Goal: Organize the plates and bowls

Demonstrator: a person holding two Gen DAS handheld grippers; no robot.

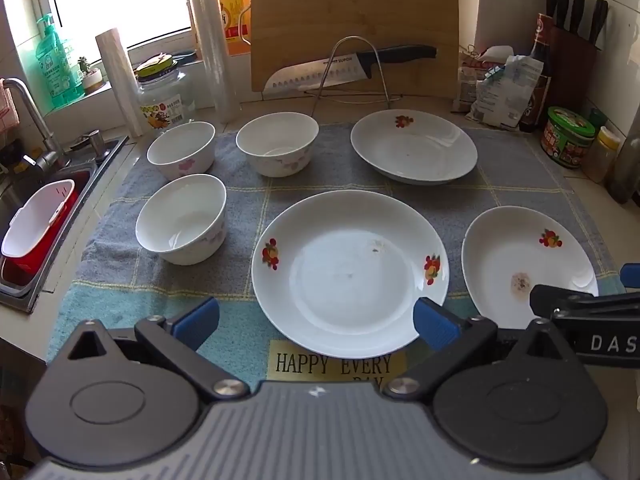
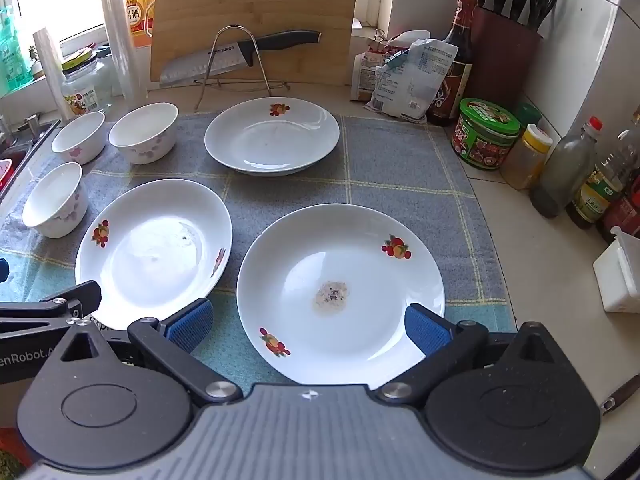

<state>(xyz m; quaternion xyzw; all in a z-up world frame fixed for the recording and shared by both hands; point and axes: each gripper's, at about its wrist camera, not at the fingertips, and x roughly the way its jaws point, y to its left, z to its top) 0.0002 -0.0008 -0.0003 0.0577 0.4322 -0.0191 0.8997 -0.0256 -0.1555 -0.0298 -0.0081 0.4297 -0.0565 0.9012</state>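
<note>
Three white plates with fruit prints lie on a grey-blue towel (image 1: 360,184): a near middle plate (image 1: 350,272) (image 2: 154,252), a near right plate (image 1: 528,264) (image 2: 340,292) with a brown stain, and a far plate (image 1: 414,146) (image 2: 272,136). Three white bowls (image 1: 182,154) (image 1: 278,148) (image 1: 182,218) stand at the left, seen too in the right wrist view (image 2: 78,136) (image 2: 143,132) (image 2: 54,198). My left gripper (image 1: 316,320) hangs open above the near rim of the middle plate. Over the stained plate's near rim my right gripper (image 2: 308,326) is open, holding nothing.
A bamboo cutting board (image 1: 354,20) with a knife (image 1: 348,66) on a wire rack leans at the back. A sink (image 1: 36,216) with a red-white basket lies left. Jars, bottles (image 2: 564,176), bags and a knife block (image 2: 504,48) crowd the right counter.
</note>
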